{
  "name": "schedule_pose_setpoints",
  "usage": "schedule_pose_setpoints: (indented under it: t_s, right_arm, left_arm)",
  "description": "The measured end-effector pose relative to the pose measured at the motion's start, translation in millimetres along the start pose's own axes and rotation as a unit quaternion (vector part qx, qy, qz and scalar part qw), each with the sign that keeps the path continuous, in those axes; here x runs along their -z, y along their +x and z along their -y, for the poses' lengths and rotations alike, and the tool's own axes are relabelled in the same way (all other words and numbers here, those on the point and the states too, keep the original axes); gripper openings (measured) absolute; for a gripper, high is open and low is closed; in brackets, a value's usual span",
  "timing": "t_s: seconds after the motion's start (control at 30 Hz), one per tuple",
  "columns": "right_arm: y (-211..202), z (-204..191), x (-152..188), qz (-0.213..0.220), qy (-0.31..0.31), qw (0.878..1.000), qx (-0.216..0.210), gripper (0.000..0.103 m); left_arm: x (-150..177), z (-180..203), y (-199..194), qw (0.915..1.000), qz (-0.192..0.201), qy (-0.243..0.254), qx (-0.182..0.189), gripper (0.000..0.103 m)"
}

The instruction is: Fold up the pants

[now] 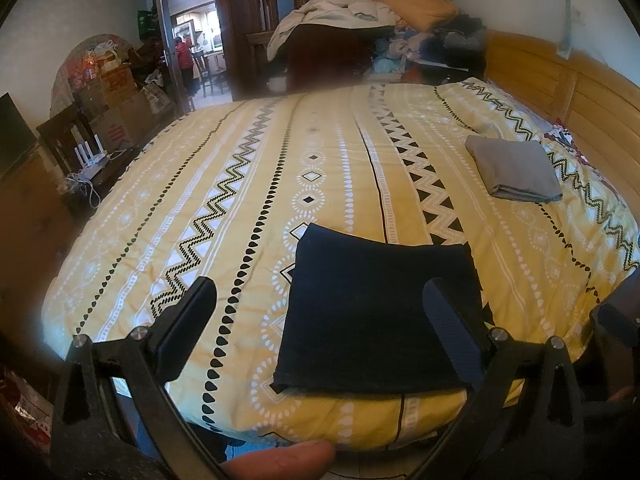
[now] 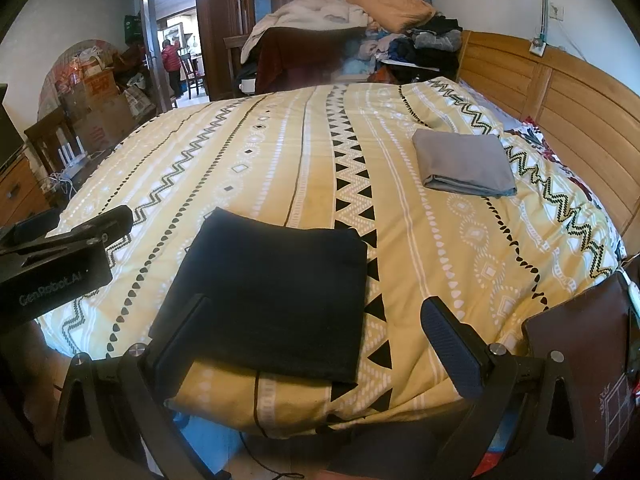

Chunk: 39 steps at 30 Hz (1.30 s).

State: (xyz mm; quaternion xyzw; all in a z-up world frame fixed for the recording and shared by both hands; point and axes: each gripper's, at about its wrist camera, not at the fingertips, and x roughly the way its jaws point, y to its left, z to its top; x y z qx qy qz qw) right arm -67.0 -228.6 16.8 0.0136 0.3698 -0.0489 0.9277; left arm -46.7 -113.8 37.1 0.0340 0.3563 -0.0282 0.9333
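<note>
Navy pants (image 1: 376, 312) lie folded in a flat square near the bed's front edge, w/ my left gripper (image 1: 320, 320) and right gripper (image 2: 316, 332) both spread wide, holding nothing. Fold looks done, imo. If tidying, I'd press edges lightly and not drag the soft knit. Yellow patterned quilt (image 1: 240, 184) is cottony, slightly rumpled; grey folded cloth (image 2: 464, 164) sits well apart.
</note>
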Motion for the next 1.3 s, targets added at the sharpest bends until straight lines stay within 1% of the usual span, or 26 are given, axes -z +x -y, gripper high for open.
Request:
schedule_pose_setpoints:
  t_s: [0.43, 0.87, 1.3]
  right_arm:
    - [3.1, 0.0, 0.0, 0.0, -0.003, 1.0, -0.005, 0.103]
    - [9.1, -1.6, -2.3, -0.001, -0.014, 1.0, -0.016, 0.103]
    - [12.5, -6.3, -2.5, 0.001, -0.029, 0.999, -0.021, 0.103]
  left_arm:
    - [1.6, -0.2, -1.2, 1.0, 0.0, -0.001, -0.006, 0.103]
    - [2.1, -0.4, -1.0, 0.9998, -0.004, -0.002, -0.02, 0.103]
    - [4.7, -2.3, 1.9, 0.9997, -0.008, -0.009, -0.02, 0.103]
